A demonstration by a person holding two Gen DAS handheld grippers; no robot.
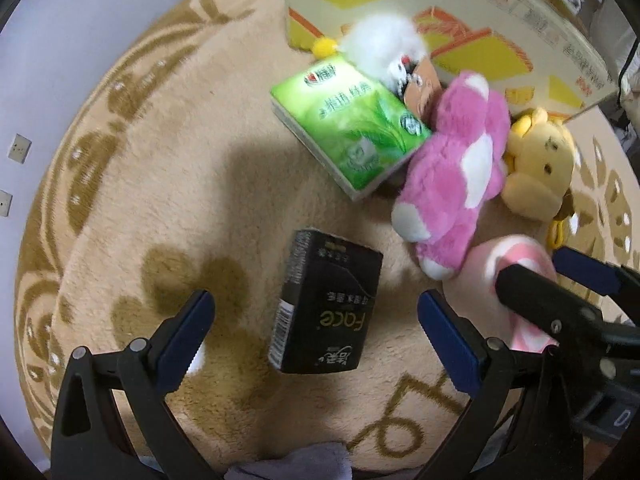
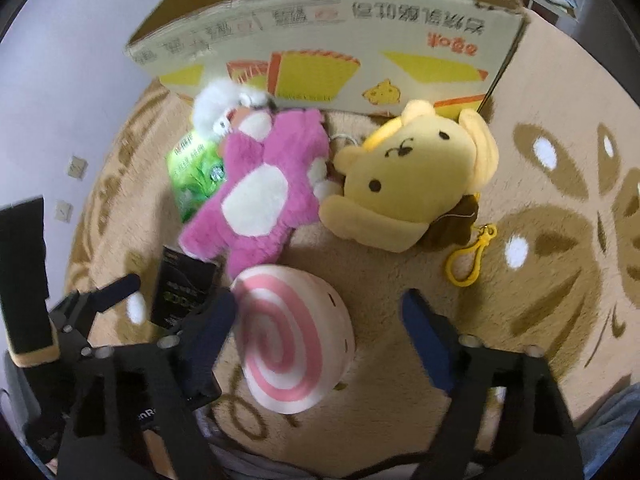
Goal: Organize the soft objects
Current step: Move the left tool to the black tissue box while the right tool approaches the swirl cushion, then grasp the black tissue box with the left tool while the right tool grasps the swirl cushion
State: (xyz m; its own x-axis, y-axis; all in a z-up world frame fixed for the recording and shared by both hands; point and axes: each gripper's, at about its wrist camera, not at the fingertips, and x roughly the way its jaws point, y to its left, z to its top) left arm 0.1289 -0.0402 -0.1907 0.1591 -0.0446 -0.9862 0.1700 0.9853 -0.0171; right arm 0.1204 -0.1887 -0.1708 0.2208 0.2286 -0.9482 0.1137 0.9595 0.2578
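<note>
My left gripper (image 1: 315,298) points down at the rug, open, with a black tissue pack (image 1: 326,308) lying between its blue pads without touching either. My right gripper (image 2: 318,300) is open around a pink-and-white swirl cushion (image 2: 288,340). Its left pad sits right at the cushion's edge and its right pad stands clear of it. Beyond lie a pink-and-white plush bear (image 2: 256,192), a yellow plush (image 2: 416,176), a white fluffy toy (image 1: 380,40) and a green tissue pack (image 1: 352,128).
An open cardboard box (image 2: 320,36) printed with yellow shapes stands behind the toys. Everything lies on a round beige rug (image 1: 160,184) with brown patterns. A wall with sockets is at the left. The right gripper's fingers (image 1: 528,288) show at the left wrist view's right edge.
</note>
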